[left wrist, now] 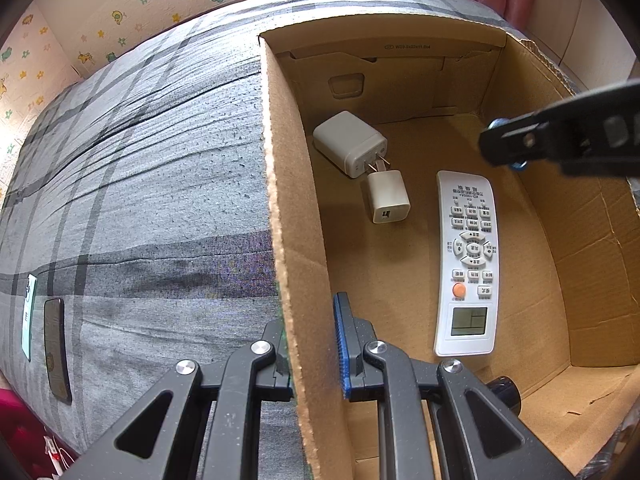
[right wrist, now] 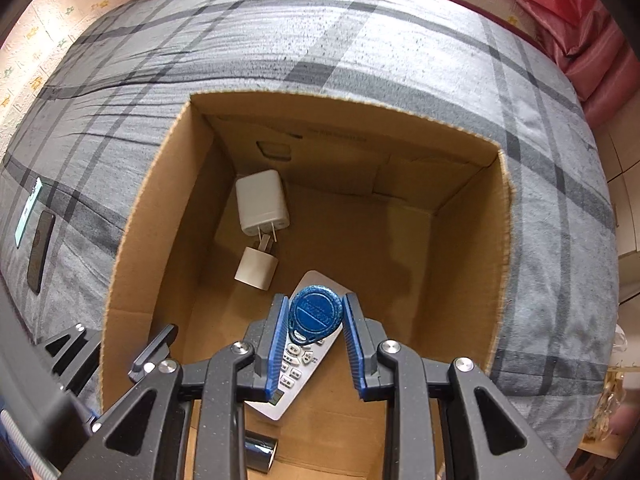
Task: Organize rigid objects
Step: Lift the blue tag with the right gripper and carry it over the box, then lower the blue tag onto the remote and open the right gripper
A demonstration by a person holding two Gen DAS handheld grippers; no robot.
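Grey plaid bedding carries an open cardboard box. Above its floor, a blue key fob sits clamped between the right tongs, over a white remote beside two white chargers. Left tongs pinch the box's left wall. A phone lies on the bed, well apart.

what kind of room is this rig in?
Probably a home bedroom. The cardboard box sits on a grey plaid bedsheet, the wall has cartoon animal and star wallpaper, and pink fabric hangs or lies at the bed's edge.
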